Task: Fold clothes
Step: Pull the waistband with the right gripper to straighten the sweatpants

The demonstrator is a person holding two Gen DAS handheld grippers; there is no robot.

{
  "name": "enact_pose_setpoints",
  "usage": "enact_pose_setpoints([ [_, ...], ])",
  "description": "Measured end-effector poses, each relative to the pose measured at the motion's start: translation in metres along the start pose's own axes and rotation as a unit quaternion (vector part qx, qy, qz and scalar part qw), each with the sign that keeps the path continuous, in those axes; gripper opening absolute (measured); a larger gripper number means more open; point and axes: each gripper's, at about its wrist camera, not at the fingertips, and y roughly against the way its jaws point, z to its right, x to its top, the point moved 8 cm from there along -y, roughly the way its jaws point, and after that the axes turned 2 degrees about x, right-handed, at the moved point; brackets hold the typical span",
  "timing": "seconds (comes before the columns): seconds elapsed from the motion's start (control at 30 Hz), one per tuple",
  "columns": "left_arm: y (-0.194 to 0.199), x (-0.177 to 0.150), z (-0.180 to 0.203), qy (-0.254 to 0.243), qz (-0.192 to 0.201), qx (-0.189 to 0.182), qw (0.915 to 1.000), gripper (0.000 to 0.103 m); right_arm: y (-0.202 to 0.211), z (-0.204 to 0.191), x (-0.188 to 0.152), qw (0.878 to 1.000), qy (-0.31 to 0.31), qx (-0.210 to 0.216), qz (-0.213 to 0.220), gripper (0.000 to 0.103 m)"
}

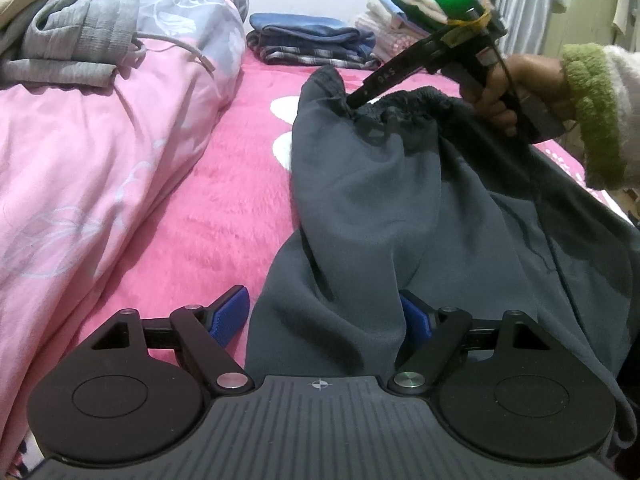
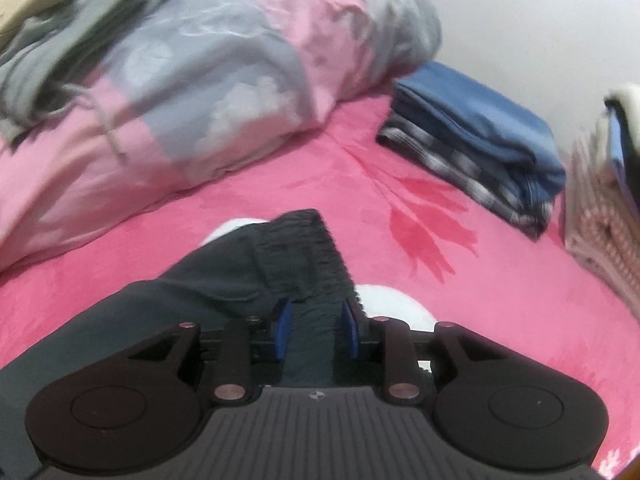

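1. Left wrist view: dark grey trousers [image 1: 400, 208] lie on a bright pink bed sheet [image 1: 224, 208], their long axis running away from the camera, waistband at the far end. The left gripper [image 1: 326, 314] has its blue pads spread wide, with a fold of the lower trouser cloth lying between them; one pad is partly hidden behind the fabric, and nothing is pinched. Far ahead and to the right, the right gripper [image 1: 352, 103], held in a hand [image 1: 500, 96] with a fuzzy green cuff, bites the gathered waistband and lifts it slightly. So the left gripper is the nearer one to the leg end. A pink and grey duvet [image 1: 100, 152] with grey clothing [image 1: 76, 40] on top lies to the left; folded blue garments [image 1: 312, 42] and a pale stack [image 1: 396, 4] sit beyond the waistband.

2. Right wrist view, somewhat blurred: the right gripper [image 2: 316, 330] has its blue pads closed in on the ribbed waistband, which stands up between them. The trousers [image 2: 200, 280] trail back toward the camera's left. Open sheet [image 2: 400, 184] lies ahead, with the folded blue pile [image 2: 480, 140] and a patterned stack [image 2: 600, 208] at the right, well apart from the waistband.
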Motion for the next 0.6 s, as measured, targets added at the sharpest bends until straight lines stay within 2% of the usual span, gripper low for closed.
enact_pose_setpoints([
  [0.2,-0.001,0.000,0.000,-0.008,-0.001,0.001,1.0000,0.081,-0.006,-0.001,-0.005,1.000,-0.004,0.003,-0.005,0.034],
  [0.33,-0.002,0.000,0.001,-0.009,-0.001,0.002,1.0000,0.082,-0.001,-0.007,-0.004,0.999,0.042,-0.002,-0.005,0.037],
  [0.6,-0.003,0.001,0.001,-0.014,-0.001,0.004,0.9999,0.083,-0.010,-0.015,-0.010,0.997,0.075,-0.005,-0.005,0.037],
])
